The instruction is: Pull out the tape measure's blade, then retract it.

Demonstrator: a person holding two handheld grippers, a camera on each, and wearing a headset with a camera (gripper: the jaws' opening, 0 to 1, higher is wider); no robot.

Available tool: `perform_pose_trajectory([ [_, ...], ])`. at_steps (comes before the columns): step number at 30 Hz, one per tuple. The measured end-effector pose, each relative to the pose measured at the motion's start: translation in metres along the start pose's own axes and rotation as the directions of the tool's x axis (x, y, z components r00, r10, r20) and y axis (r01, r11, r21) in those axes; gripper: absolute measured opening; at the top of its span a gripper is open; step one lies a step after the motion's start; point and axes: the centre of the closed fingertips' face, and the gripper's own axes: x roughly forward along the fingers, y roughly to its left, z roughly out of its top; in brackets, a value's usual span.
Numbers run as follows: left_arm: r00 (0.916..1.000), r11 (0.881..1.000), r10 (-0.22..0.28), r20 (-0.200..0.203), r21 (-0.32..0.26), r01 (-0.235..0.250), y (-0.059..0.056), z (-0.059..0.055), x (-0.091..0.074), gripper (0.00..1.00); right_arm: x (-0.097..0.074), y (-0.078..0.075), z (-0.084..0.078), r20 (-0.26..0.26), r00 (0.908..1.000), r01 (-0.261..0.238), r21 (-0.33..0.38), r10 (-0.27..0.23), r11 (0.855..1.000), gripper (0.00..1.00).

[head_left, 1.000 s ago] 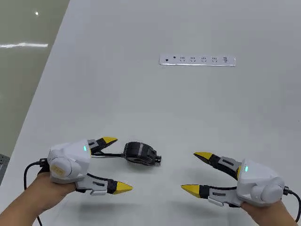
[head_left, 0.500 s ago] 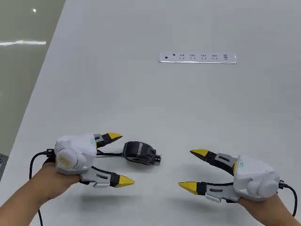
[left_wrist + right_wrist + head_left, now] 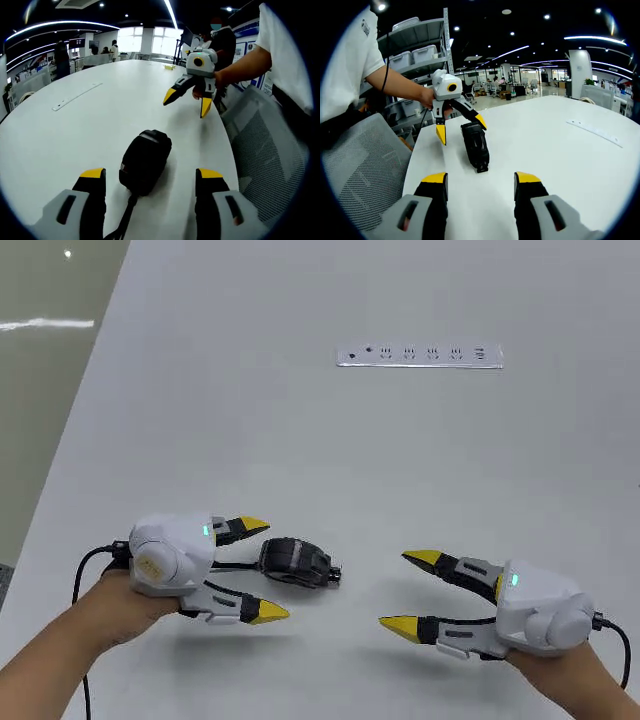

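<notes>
We're centring L gripper, jaws wide open & empty, round tape before closing; R gripper hovering open, empty.

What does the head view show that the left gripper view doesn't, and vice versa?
Head view: the white body of the left claw from above, and the hand holding it. Left gripper view: a mesh chair, a white sleeve and the office beyond. Both: the tape measure at the mouth of the open left claw, the open right claw, the power strip and the white table.
</notes>
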Motion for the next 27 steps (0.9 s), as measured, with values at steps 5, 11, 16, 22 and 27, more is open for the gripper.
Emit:
perform_pose_trajectory([
  [5, 0.9998, 1.0, 0.015, -0.014, 0.004, -0.015, 0.008, -0.002, 0.002, 0.65, 0.002, -0.002, -0.001, -0.002, 1.0, -0.005, 0.002, 0.005, 1.0, 0.51],
  [11, 0.9995, 1.0, 0.006, -0.029, 0.011, -0.006, 0.012, -0.003, 0.006, 0.62, 0.004, -0.003, -0.001, -0.003, 1.0, -0.007, 0.005, 0.007, 1.0, 0.5],
  [16, 0.999, 1.0, -0.008, -0.044, 0.02, 0.009, 0.013, -0.006, 0.009, 0.6, 0.004, -0.006, -0.003, -0.002, 1.0, -0.008, 0.01, 0.008, 1.0, 0.49],
  [22, 0.9981, 1.0, -0.018, -0.06, 0.019, 0.019, 0.014, -0.009, 0.013, 0.58, 0.004, -0.007, -0.004, -0.008, 0.9999, -0.008, 0.015, 0.008, 1.0, 0.49],
  [27, 0.9972, 0.999, -0.028, -0.07, 0.024, 0.029, 0.014, -0.012, 0.018, 0.56, 0.005, -0.008, -0.008, -0.02, 0.9997, -0.01, 0.027, 0.011, 1.0, 0.48],
])
